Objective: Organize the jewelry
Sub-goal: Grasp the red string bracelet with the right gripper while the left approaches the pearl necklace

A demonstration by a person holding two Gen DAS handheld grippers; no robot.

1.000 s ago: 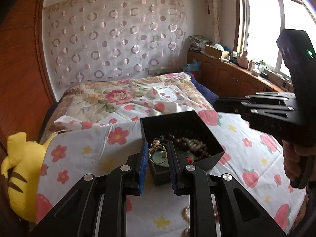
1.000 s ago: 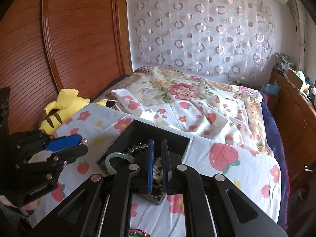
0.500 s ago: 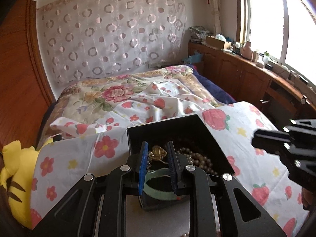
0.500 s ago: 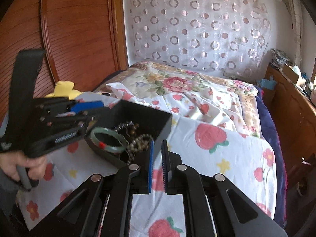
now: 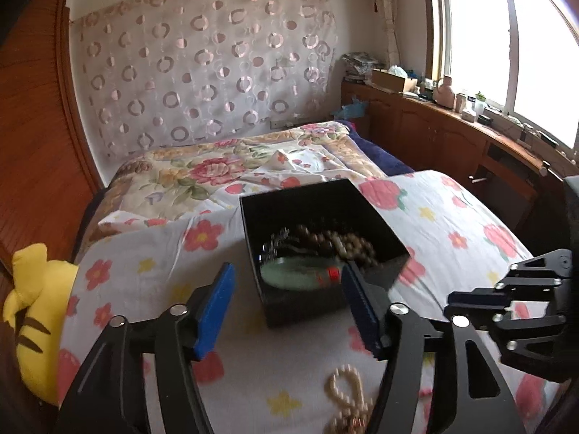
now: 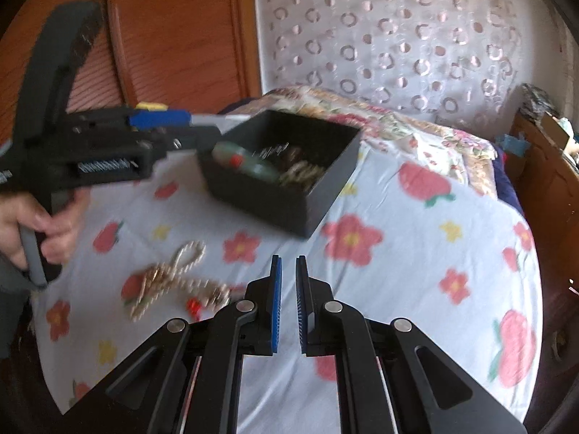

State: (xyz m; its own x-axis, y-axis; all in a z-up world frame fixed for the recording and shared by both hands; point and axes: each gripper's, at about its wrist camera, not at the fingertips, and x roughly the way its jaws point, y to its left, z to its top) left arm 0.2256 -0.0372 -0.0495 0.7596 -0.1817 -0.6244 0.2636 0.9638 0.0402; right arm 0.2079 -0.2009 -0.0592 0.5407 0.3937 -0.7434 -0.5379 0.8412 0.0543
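Left gripper [image 5: 286, 311]: jaws spread wide, holding nothing, poised at the near edge of the black box [image 5: 315, 199]; green bangle [image 5: 296, 271] and beads lie inside; right gripper [image 6: 286, 303]: jaws nearly closed, empty, over the sheet. Step judged: a piece just deposited; pearl necklace [image 6: 170, 278] lies loose on the bedsheet [image 6: 416, 253], near the box, so next move calls for a low pinch.

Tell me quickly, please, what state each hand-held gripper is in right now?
Left hand-held gripper: open, holding nothing, at the square black jewelry box.
Right hand-held gripper: nearly closed, holding nothing.
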